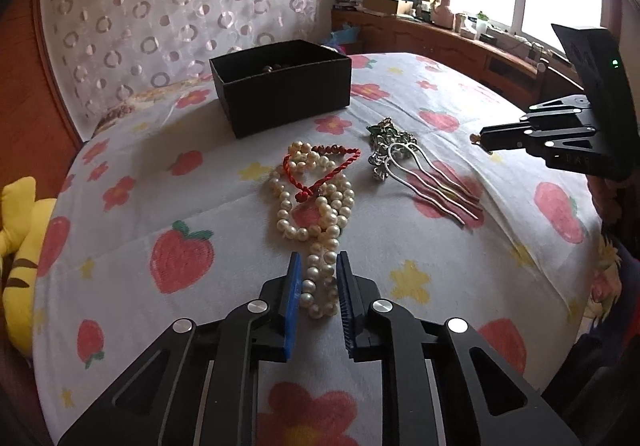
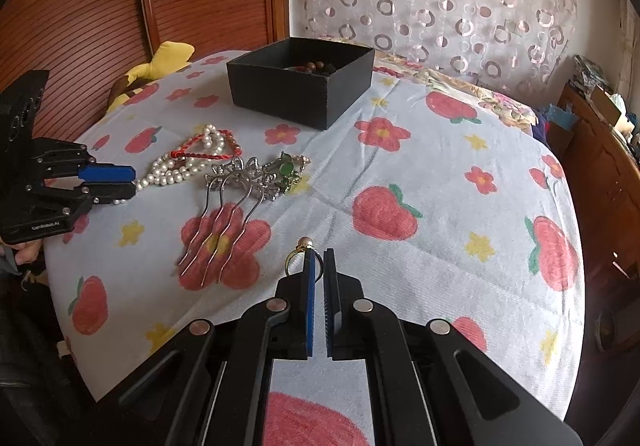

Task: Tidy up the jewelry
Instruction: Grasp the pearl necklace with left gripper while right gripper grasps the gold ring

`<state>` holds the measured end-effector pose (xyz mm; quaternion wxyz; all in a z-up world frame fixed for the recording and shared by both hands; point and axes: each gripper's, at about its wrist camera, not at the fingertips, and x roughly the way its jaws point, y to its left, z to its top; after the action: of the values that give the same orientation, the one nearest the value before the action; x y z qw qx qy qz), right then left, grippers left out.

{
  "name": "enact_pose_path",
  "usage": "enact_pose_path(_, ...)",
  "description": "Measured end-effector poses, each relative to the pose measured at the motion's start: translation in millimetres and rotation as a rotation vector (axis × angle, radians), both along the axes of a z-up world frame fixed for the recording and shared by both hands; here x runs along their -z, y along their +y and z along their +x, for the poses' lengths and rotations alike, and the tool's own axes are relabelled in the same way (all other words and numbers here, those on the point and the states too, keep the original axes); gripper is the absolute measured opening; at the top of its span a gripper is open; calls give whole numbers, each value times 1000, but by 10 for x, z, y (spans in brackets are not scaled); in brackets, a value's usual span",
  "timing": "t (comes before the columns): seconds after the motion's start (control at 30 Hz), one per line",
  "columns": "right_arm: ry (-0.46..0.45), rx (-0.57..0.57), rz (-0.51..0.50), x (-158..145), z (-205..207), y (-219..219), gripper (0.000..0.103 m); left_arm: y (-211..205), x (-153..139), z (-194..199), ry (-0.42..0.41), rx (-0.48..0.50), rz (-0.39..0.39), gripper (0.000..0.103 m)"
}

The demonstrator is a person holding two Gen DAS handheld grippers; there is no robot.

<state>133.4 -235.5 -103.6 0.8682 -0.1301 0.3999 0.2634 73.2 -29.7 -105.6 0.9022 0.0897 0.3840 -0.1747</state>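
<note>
My left gripper [image 1: 318,266] has closed its blue ridged pads on the near end of the pearl necklace [image 1: 316,206], a heap of round, shiny cream beads. A twisted red cord bracelet [image 1: 320,170] lies on top of the pearls. Just beside them sits a silver hair comb [image 1: 424,174] with long wavy metal prongs and green stones. My right gripper [image 2: 318,260] is pinched tight on a thin gold ring [image 2: 302,258] with a small pearl on top. All of it rests on a soft white bedspread [image 1: 400,238] printed with strawberries and flowers. A black square box [image 1: 280,86] with brown beads inside stands near the far edge. A yellow plush toy [image 1: 20,230] sits at the left edge. A lace curtain [image 1: 180,6] hangs behind.
</note>
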Motion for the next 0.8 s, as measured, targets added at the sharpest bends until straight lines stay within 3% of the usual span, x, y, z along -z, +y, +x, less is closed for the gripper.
enact_pose_path(0.37, -2, -7, 4, -7, -12, 22, 5, 185, 40, 6, 39, -21, -9, 0)
enact_pose_path(0.8, 0, -6, 3, -12, -13, 33, 5, 19, -26, 92, 15, 22, 43, 0)
